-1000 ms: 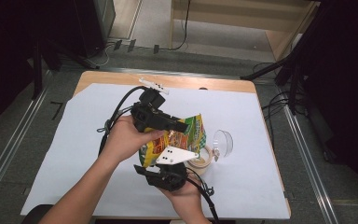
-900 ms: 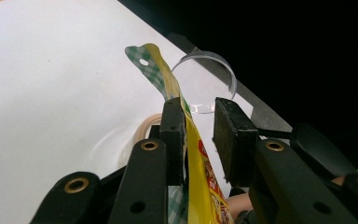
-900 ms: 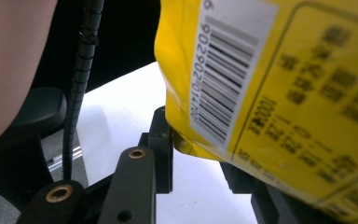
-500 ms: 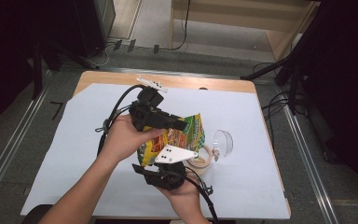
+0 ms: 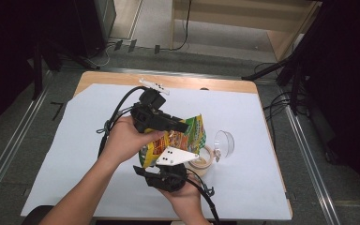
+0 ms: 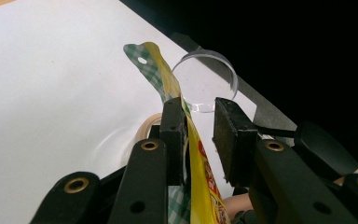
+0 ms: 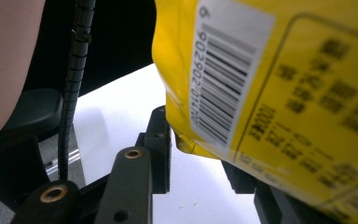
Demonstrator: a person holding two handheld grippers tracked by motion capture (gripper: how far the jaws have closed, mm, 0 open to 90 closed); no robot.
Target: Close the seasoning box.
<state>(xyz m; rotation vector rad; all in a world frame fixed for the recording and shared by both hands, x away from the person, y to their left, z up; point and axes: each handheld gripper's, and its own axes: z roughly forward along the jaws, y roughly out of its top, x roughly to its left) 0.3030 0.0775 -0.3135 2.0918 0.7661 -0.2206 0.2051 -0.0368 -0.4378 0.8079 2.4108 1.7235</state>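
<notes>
A yellow snack bag [image 5: 191,136] with a green checked top hangs above the table between both grippers. My left gripper [image 5: 183,126] comes at its top from the left. In the left gripper view the top seam of the bag [image 6: 161,70] runs between the jaws of my left gripper [image 6: 198,105], lying against one pad with a gap to the other. My right gripper [image 5: 168,154] sits below, under its white plate. In the right gripper view the barcoded lower corner of the bag [image 7: 284,93] sits between the jaws of my right gripper [image 7: 198,144], which are pressed on it.
A round beige container [image 5: 202,160] stands on the white sheet [image 5: 75,140] just right of the bag, and a clear round lid [image 5: 225,142] lies beside it. The wooden table edge [image 5: 206,83] runs along the back. Cables trail from both grippers.
</notes>
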